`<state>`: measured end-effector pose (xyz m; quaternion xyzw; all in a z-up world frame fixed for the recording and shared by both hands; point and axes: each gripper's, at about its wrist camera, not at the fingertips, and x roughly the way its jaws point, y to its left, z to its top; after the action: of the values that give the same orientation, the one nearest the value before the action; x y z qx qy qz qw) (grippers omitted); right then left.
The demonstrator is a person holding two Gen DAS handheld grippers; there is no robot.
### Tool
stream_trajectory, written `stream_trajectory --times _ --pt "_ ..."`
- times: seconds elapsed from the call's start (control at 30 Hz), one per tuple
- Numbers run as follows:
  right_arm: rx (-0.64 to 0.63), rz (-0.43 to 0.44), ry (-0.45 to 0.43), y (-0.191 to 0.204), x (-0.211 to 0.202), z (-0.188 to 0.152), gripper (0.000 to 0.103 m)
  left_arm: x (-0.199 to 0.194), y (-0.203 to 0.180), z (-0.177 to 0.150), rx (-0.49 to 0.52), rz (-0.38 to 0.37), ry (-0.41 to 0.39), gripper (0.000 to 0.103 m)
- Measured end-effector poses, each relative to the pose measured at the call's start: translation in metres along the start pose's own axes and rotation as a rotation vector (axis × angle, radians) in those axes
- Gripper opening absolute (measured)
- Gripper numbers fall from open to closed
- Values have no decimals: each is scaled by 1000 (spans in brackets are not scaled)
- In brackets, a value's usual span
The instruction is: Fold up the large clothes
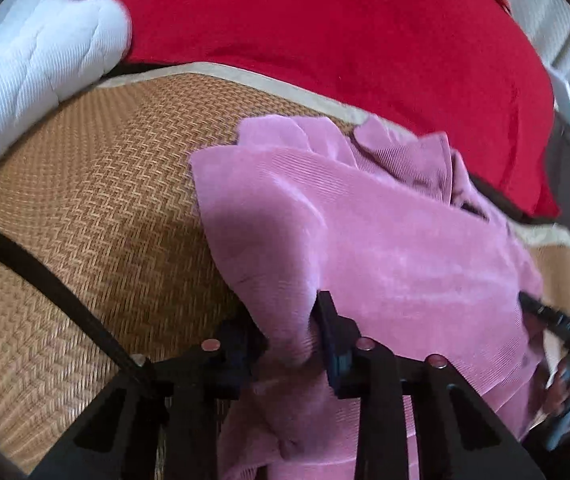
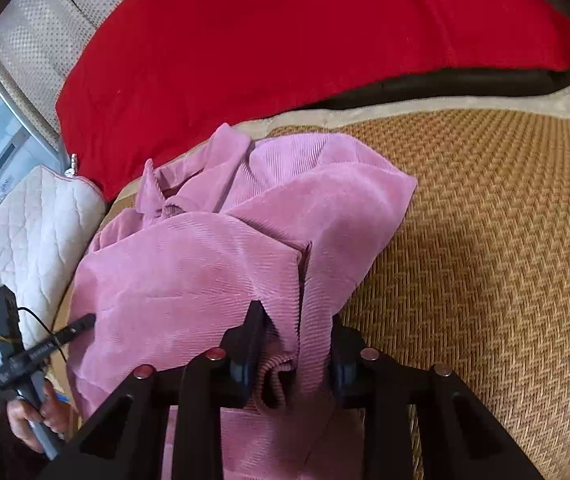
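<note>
A pink corduroy garment point(image 1: 385, 240) lies bunched on a woven straw mat point(image 1: 97, 208). My left gripper point(image 1: 289, 332) is shut on a fold of its near edge, with cloth bulging between the black fingers point(image 1: 331, 332). In the right wrist view the same garment point(image 2: 189, 264) is draped toward me, and my right gripper point(image 2: 295, 344) is shut on a ribbed hem of it. The other gripper shows at the far right of the left wrist view point(image 1: 557, 328) and at the lower left of the right wrist view point(image 2: 45, 348), against the garment's edge.
A large red blanket point(image 1: 325, 32) lies behind the mat, also in the right wrist view point(image 2: 285, 32). A white quilted pillow point(image 1: 33, 68) sits at the mat's far left corner; another white quilted pillow point(image 2: 33, 232) lies left of the garment. The mat point(image 2: 485, 240) stretches to the right.
</note>
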<state>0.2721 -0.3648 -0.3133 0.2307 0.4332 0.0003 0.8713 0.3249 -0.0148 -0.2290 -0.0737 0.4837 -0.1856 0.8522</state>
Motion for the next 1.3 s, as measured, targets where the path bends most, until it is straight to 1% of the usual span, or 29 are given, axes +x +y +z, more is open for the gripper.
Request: stream_trajectory --times 0.03,0.13,0.17,0.33,0.37,0.5,0.67,0.73,0.8,0.87,0.9,0.97,1.0,1.03,1.07,1.1,1.13,1.2,1.23,1.3 --pt "-14 -18 -9 3 2 1 29 2 -2 3 4 2 0 28" --pt "-37 -54 -34 10 7 6 28 10 -17 15 76 50 -15 27" --pt "-36 -60 -38 11 11 9 28 13 -19 18 81 53 -18 26" --pt "2 -79 -67 6 18 21 27 29 -21 44 83 39 -28 26" --pt "7 -84 -73 4 20 23 27 40 -28 53 83 39 -31 26" --pt "29 -106 -96 -3 26 35 27 59 -40 81 91 44 -45 26" --pt "79 -126 -125 -20 41 60 27 90 -61 120 98 63 -79 26" --pt "101 -120 -125 -25 46 66 27 97 -63 129 86 73 -86 27" --pt "108 -113 -122 -26 46 66 28 94 -62 129 76 78 -85 28" --pt "107 -99 -105 -25 44 64 31 91 -68 130 95 101 -80 29" --pt "107 -83 -93 -27 42 64 32 81 -70 125 111 119 -78 31" --pt "115 -69 -62 -28 35 63 38 59 -69 113 140 150 -84 45" --pt "120 -66 -52 -30 28 61 51 46 -68 105 145 154 -94 50" --pt "134 -54 -50 -32 19 56 67 29 -62 96 146 154 -101 61" --pt "146 -33 -63 -33 12 52 70 14 -59 85 144 159 -102 74" --pt "157 -12 -83 -34 -1 46 70 0 -59 73 140 166 -103 76" --pt "156 0 -90 -33 -14 40 70 -17 -54 57 138 163 -109 77" --pt "132 7 -80 -32 -31 30 70 -30 -34 33 130 154 -105 77" --pt "123 12 -76 -33 -42 21 70 -41 -22 12 109 152 -93 77" --pt "128 36 -64 -39 -59 3 70 -51 -3 -16 57 138 -73 77"
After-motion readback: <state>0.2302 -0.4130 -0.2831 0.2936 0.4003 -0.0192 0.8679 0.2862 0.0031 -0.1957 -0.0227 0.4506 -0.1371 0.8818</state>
